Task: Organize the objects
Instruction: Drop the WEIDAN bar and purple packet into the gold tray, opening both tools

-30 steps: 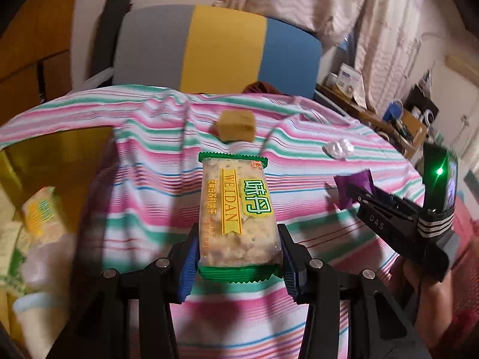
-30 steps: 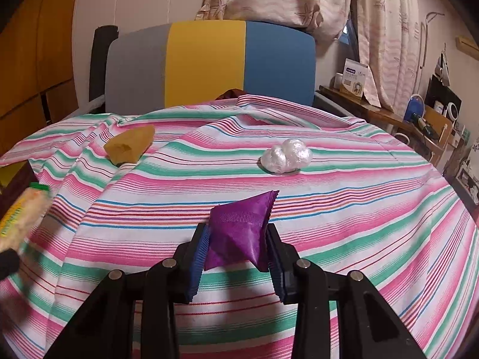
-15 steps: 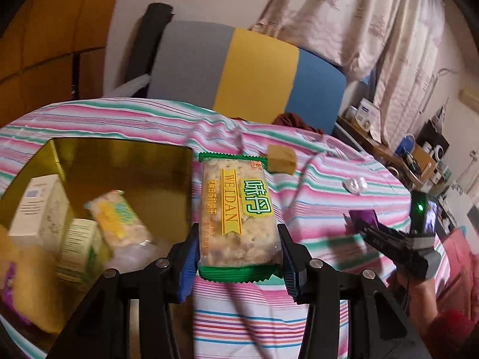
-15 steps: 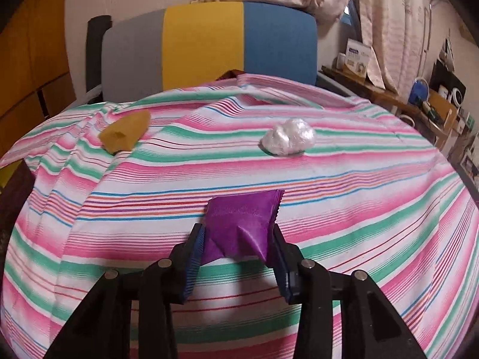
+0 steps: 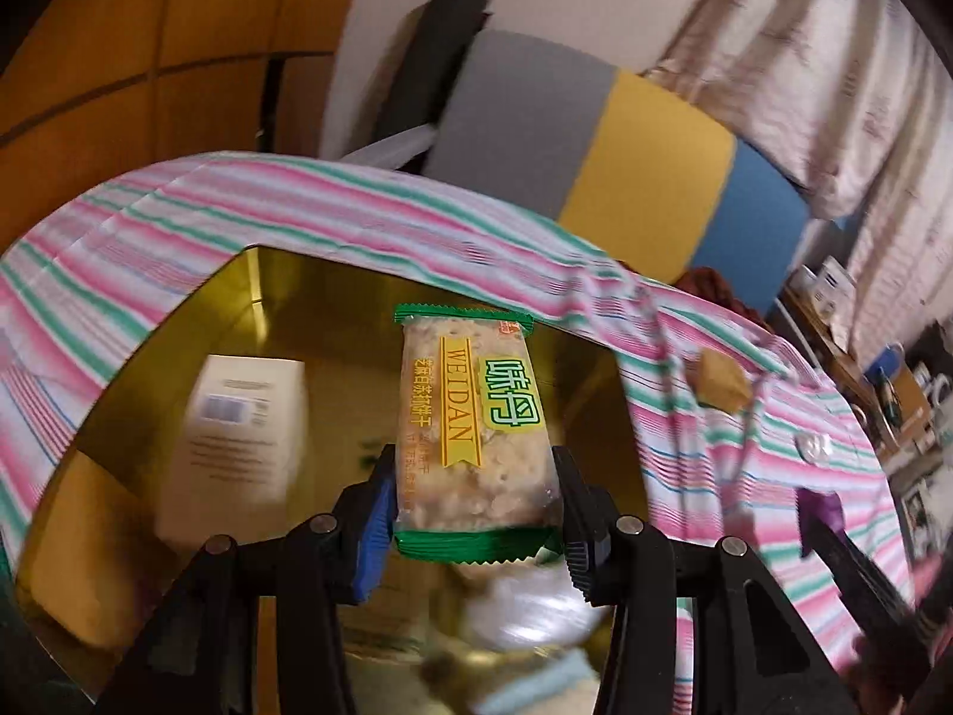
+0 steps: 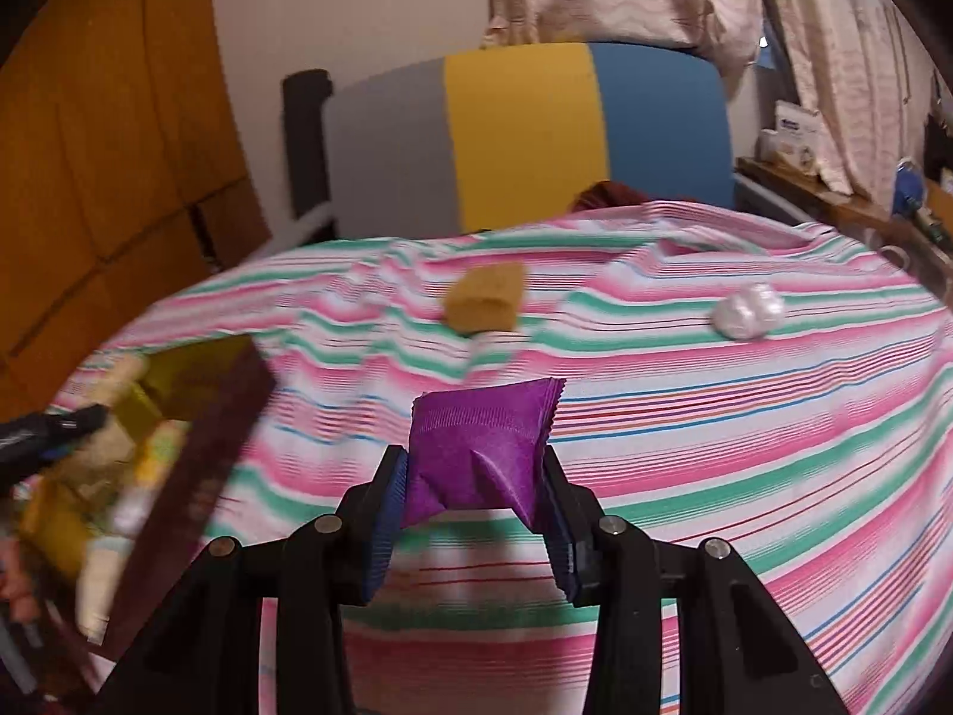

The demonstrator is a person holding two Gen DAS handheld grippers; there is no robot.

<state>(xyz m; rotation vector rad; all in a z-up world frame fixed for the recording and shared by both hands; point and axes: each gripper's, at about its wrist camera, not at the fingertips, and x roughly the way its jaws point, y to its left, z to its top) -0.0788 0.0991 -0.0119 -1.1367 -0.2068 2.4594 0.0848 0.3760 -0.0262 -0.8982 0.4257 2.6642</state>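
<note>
Gold box: the open gold-lined cardboard box [image 5: 149, 393] sits at the left of the striped cloth, a white carton [image 5: 244, 417] and other packets already lying inside.
Left gripper: the left gripper [image 5: 473, 497] is clamped on the green-edged clear cracker packet [image 5: 473, 435], pads pressing both long sides.
Cracker packet: in the air right over the box opening, its long axis running straight out along the fingers, away from the camera.
Key relation: the box lies directly beneath the left load, so this hand is the nearer one; the drop probably needs only a release.
Right gripper: the right gripper [image 6: 473, 497] is closed on the crumpled purple foil sachet [image 6: 482, 447], its grip on it a little slacker over the last second.
Purple sachet: held above the pink, green and white striped tablecloth [image 6: 744, 447]; the box is off to its left, well apart.
Still on cloth: a tan wrapped block [image 6: 485, 298], then a clear-wrapped white lump [image 6: 747, 310] further right.
</note>
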